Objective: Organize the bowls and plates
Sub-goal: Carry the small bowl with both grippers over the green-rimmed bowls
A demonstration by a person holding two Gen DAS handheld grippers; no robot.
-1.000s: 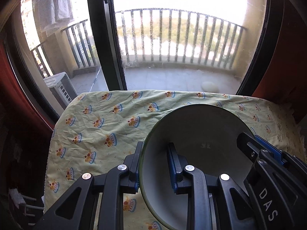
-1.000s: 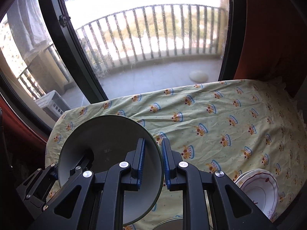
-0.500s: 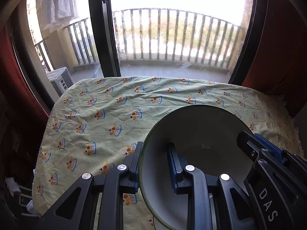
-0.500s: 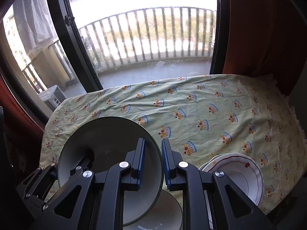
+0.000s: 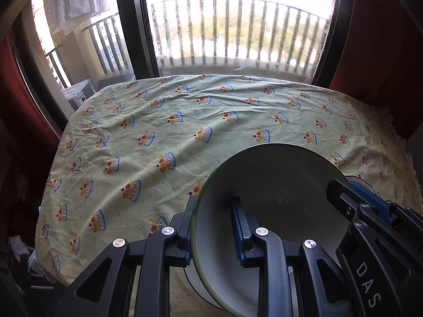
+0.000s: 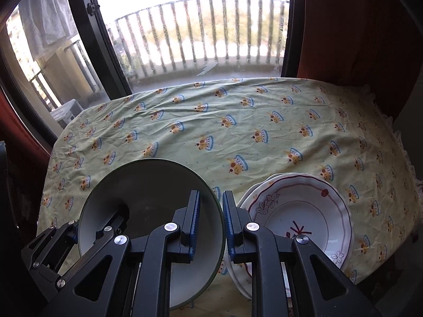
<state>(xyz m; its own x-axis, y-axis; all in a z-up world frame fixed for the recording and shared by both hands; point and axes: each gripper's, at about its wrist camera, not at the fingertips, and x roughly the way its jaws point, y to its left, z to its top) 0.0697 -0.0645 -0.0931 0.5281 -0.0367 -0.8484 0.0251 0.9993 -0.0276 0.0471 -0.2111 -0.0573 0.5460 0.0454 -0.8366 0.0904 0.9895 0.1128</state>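
A grey-white bowl with a green rim [image 5: 272,185] hangs tilted above the near part of the table, held between both grippers. My left gripper [image 5: 212,203] is shut on its left rim, one finger inside and one outside. My right gripper [image 6: 210,198] is shut on the opposite rim of the bowl [image 6: 148,192]. The right gripper [image 5: 364,200] also shows in the left wrist view, and the left gripper [image 6: 87,235] in the right wrist view. A stack of white plates with red floral trim [image 6: 298,211] lies just right of the bowl.
The table carries a pale green cloth with crown prints [image 5: 158,132]. Another white dish [image 5: 194,282] lies partly hidden under the held bowl. Behind the table are a window with a dark frame [image 5: 134,26], a balcony railing and red curtains [image 6: 343,26].
Both grippers moved back toward the table's near edge and lower with the bowl. More tablecloth shows, and the floral plate stack came fully into the right wrist view.
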